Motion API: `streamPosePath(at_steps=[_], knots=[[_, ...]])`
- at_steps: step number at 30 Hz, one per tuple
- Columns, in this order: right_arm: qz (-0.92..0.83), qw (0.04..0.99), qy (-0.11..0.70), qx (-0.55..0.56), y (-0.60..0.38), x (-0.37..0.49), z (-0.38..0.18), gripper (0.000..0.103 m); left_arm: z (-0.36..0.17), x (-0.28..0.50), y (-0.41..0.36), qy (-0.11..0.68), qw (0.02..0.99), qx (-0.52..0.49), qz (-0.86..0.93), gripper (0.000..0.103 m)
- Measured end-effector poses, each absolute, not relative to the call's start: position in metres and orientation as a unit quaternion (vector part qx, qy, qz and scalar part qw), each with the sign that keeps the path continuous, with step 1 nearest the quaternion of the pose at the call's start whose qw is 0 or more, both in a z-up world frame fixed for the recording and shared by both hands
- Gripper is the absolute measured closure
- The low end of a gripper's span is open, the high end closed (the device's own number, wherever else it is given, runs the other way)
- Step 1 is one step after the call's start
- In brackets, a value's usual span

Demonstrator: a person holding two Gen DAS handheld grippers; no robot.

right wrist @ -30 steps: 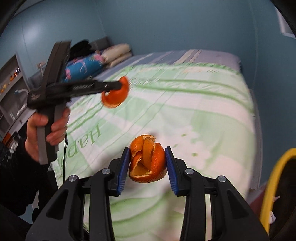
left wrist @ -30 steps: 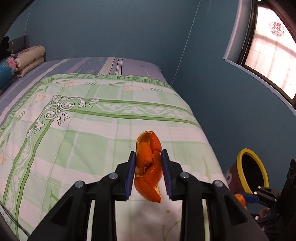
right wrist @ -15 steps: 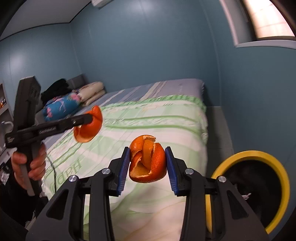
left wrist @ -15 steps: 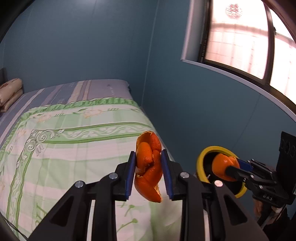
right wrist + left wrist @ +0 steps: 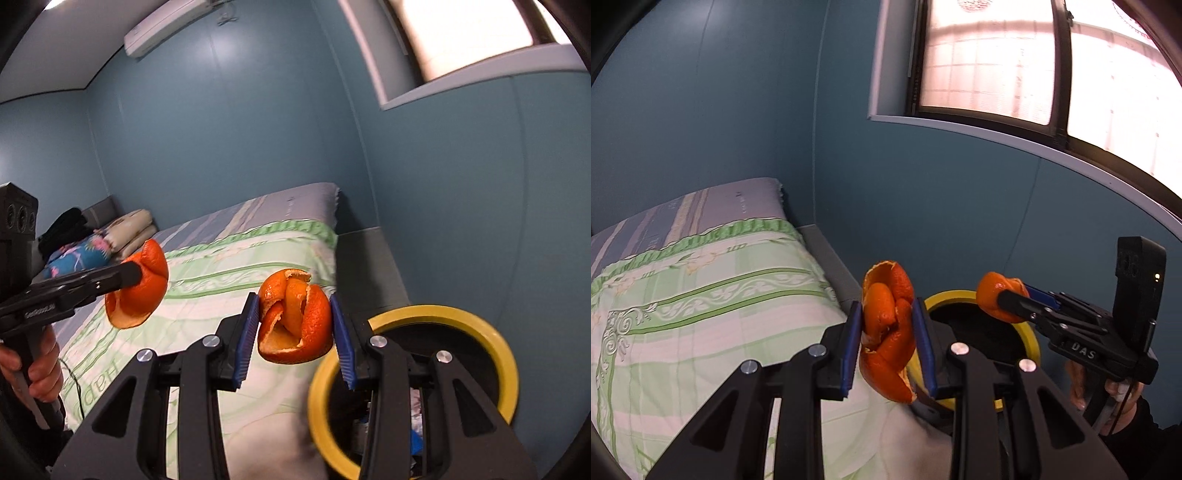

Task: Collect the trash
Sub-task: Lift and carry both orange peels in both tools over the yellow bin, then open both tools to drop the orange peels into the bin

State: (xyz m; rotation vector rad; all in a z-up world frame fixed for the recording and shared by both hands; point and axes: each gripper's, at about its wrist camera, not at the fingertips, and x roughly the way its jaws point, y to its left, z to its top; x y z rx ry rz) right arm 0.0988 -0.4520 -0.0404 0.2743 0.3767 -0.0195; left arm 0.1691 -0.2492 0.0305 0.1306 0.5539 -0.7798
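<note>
My left gripper [image 5: 888, 341] is shut on an orange peel [image 5: 886, 328], held in the air over the corner of the bed beside the bin. My right gripper [image 5: 295, 334] is shut on a second orange peel [image 5: 295, 325], held just left of the bin's rim. The bin [image 5: 476, 325] is dark with a yellow rim, standing on the floor against the blue wall; it shows in the left wrist view [image 5: 1030, 339] too, with the right gripper [image 5: 1001, 301] and its peel above its rim. The left gripper with its peel [image 5: 136, 286] shows over the bed.
The bed with a green and white quilt [image 5: 701, 306] fills the left side, with pillows [image 5: 122, 229] at its far end. Blue walls and a window [image 5: 1034, 66] stand behind the bin. Some trash lies inside the bin [image 5: 413, 410].
Both grippers have swung right from over the bed toward the bin, each still holding its peel. The bin is now close beside both grippers.
</note>
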Motion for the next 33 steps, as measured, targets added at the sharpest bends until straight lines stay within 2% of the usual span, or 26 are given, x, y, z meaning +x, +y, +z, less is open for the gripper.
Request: streamPosePath(at_steps=[12, 33], knots=[[-0.077, 0.960, 0.200, 0.180, -0.513, 0.095, -0.066, 0.066, 0.019, 0.156, -0.322, 0.259, 0.867, 0.081, -0.418, 0.077], [-0.145, 0.933, 0.248, 0.214, -0.557, 0.114, -0.113, 0.065, -0.052, 0.177, -0.394, 0.341, 0.837, 0.085, -0.420, 0.077]])
